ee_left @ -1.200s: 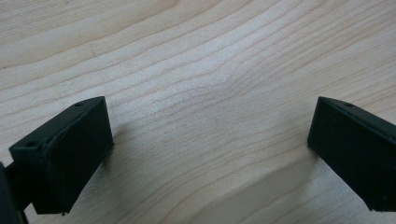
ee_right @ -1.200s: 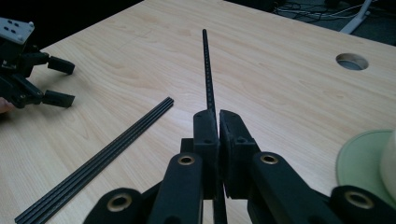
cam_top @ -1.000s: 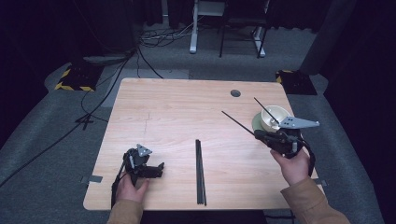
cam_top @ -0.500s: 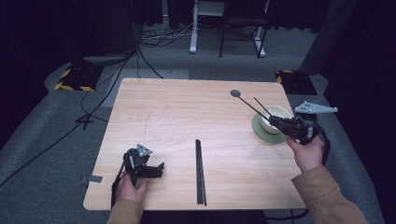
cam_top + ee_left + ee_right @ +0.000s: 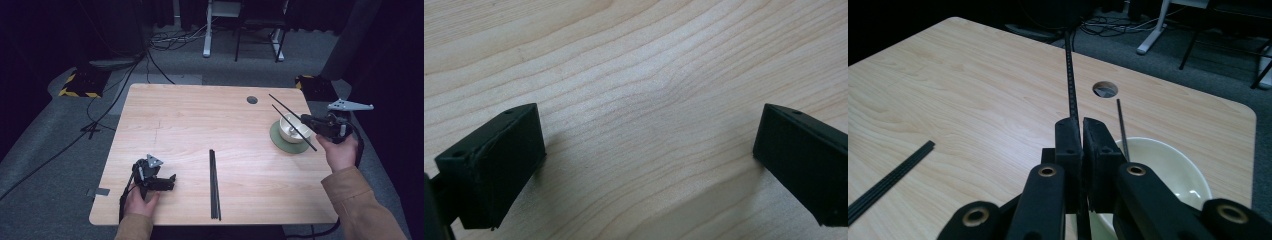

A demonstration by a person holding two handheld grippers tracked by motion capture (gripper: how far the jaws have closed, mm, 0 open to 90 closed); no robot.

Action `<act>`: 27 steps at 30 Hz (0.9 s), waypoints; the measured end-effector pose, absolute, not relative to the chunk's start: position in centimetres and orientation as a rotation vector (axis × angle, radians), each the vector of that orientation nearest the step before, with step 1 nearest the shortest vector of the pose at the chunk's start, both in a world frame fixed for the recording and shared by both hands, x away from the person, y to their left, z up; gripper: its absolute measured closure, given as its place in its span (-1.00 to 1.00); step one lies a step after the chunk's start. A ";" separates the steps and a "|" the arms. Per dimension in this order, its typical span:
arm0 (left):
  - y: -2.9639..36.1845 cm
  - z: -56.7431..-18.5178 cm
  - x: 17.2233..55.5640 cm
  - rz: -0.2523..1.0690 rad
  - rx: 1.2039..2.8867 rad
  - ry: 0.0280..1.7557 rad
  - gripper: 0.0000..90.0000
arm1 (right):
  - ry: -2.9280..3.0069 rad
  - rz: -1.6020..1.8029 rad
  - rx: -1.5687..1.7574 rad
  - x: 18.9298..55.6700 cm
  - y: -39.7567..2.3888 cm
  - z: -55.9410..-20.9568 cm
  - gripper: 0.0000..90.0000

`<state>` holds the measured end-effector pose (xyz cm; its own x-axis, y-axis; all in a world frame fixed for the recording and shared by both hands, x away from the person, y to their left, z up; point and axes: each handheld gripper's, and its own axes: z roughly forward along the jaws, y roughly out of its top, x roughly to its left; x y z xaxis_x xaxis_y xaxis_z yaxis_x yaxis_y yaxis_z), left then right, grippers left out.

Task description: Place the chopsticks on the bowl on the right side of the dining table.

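Note:
My right gripper (image 5: pixel 306 119) (image 5: pixel 1082 131) hangs at the table's right edge beside a cream bowl (image 5: pixel 290 131) (image 5: pixel 1168 170) on a green saucer (image 5: pixel 285 146). Its jaws are shut on a black chopstick (image 5: pixel 285 105) (image 5: pixel 1070 75) that points up and to the left over the table. A second thin black stick (image 5: pixel 300 134) (image 5: pixel 1121 130) slants across the bowl; I cannot tell whether it rests on the rim. A pair of black chopsticks (image 5: pixel 215 185) (image 5: pixel 888 182) lies at the front centre. My left gripper (image 5: pixel 167 181) (image 5: pixel 649 150) rests open on the wood at the front left.
A round cable hole (image 5: pixel 252 99) (image 5: pixel 1105 89) sits near the table's (image 5: pixel 200 120) far right edge. Behind the table are desk legs, cables and a yellow-black striped box (image 5: pixel 80 82) on the grey carpet.
My right hand has carried the gripped chopstick rightward and a little up, from over the table to its right edge past the bowl. The left gripper has stayed put.

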<state>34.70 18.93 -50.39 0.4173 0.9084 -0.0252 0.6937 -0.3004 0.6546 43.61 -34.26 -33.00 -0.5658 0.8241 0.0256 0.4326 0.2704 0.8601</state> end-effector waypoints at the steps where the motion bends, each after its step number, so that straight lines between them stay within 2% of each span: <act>1: 18.9 -50.4 34.7 0.475 2.087 1.351 -0.99 | 2.116 1.219 1.136 43.8 -34.5 -33.1 0.91; 12: 18.9 -50.4 34.7 0.474 2.087 1.351 -0.99 | 2.100 1.160 1.186 46.0 -36.8 -34.4 0.91; 27: 18.9 -50.4 34.7 0.474 2.087 1.351 -0.99 | 2.121 1.057 1.331 48.5 -38.8 -38.1 0.91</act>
